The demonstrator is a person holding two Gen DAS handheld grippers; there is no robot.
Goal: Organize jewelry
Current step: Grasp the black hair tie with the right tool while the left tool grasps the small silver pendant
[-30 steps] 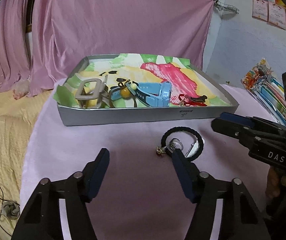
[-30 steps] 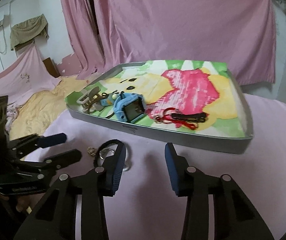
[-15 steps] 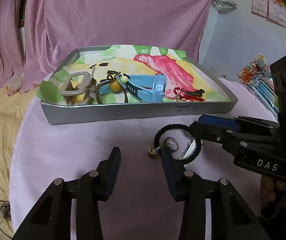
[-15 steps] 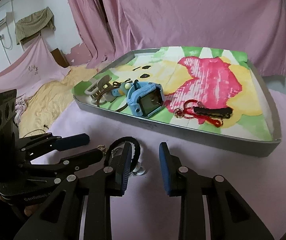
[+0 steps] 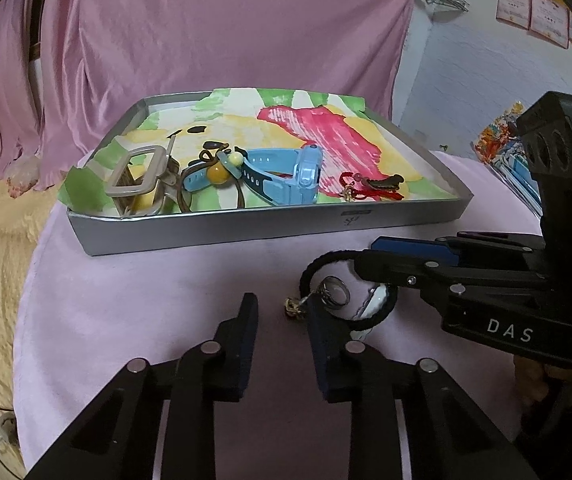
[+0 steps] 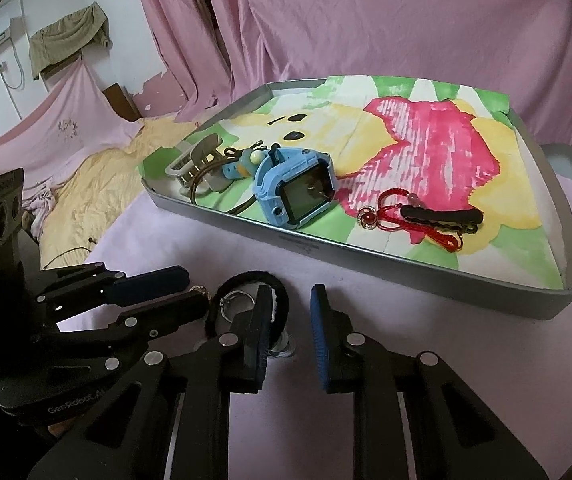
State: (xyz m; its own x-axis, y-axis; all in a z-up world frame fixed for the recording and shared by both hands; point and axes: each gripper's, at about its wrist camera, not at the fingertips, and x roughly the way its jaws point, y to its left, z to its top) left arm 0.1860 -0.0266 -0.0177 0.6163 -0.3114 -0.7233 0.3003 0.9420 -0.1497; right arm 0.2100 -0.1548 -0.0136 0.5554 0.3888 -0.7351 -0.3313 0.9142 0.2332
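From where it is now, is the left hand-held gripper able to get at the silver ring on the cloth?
Probably yes. The left hand-held gripper is open, with the silver ring just past its right finger. The right hand-held gripper crowds it, reaching over the black hair tie beside it.

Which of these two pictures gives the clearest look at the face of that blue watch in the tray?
The right wrist view. There the blue watch turns its dark screen to the camera, unobstructed, inside the tray. The left wrist view catches the watch edge-on, showing only its side and strap, not the screen.
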